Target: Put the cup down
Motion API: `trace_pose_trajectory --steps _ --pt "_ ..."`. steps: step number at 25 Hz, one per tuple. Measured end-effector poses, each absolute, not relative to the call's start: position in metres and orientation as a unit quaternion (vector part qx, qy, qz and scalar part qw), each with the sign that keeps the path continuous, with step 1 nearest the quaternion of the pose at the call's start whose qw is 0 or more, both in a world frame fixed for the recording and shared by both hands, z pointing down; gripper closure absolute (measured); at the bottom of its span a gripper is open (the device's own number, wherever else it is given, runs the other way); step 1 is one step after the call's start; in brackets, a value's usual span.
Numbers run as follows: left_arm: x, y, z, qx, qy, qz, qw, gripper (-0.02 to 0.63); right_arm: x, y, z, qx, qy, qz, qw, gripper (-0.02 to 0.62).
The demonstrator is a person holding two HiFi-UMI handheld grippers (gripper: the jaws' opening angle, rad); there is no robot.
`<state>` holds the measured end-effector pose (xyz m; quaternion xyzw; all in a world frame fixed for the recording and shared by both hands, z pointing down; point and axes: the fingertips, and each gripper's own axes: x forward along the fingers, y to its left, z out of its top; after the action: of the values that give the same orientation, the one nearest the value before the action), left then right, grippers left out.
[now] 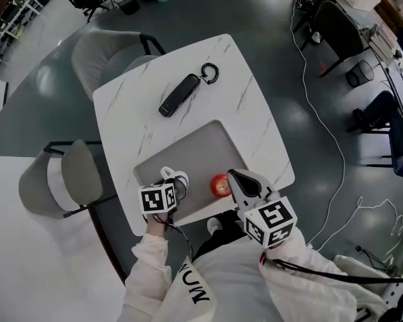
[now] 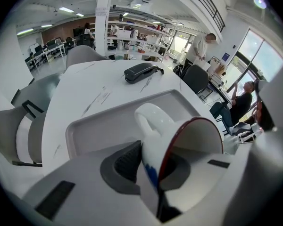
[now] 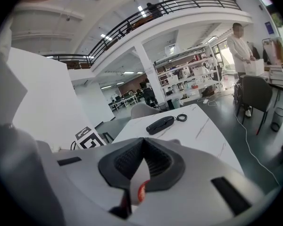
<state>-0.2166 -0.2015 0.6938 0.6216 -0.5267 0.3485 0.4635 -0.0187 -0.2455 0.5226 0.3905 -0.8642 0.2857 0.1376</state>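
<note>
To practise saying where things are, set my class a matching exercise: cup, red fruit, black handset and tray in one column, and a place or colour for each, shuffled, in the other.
Column one
1. cup
2. red fruit
3. handset
4. tray

Column two
A. on the bare table, beyond the tray
B. grey
C. clamped in the left gripper
D. lying on the tray

Pairs: 1-C, 2-D, 3-A, 4-B

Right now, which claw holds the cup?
The left claw, clamped on the white red-rimmed cup over the tray; the right claw is shut, empty.
</note>
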Motion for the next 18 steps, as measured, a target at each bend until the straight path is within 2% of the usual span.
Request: trace_pose_trajectory --steps 18 --pt "-0.211 -0.210 0.711 0.613 -0.492 0.380 0.488 0.569 -0.016 -0.252 0.531 0.393 -0.858 0.297 0.145 0.591"
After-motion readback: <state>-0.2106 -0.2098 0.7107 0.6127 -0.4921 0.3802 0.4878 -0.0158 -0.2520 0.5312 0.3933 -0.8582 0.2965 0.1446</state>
